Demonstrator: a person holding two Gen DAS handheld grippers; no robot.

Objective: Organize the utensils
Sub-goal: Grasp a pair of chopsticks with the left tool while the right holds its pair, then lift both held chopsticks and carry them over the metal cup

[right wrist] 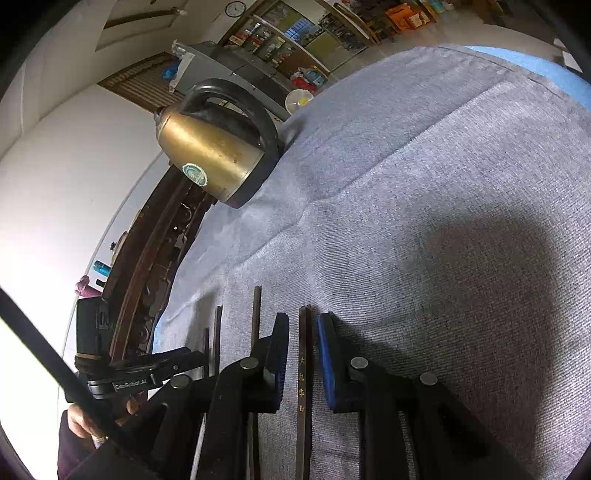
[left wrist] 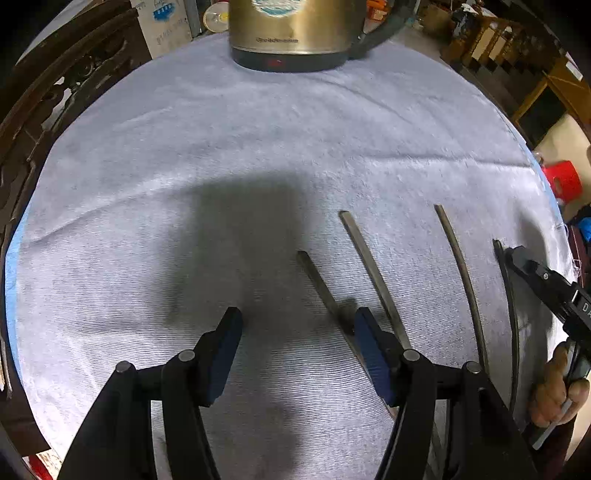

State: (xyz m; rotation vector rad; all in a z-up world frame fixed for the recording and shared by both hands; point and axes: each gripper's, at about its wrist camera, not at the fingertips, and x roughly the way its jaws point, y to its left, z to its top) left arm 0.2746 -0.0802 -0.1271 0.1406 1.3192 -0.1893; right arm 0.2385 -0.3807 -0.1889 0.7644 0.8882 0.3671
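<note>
Several dark chopsticks lie side by side on a grey cloth. In the left wrist view my left gripper is open and empty, with its right finger over the leftmost chopstick; others lie to its right. In the right wrist view my right gripper is open, its jaws on either side of a chopstick with gold characters that lies on the cloth. More chopsticks lie to its left. The right gripper also shows at the right edge of the left wrist view.
A brass-coloured electric kettle stands at the far edge of the cloth. A dark carved wooden table rim runs along the left. The left gripper's body shows at the lower left of the right wrist view.
</note>
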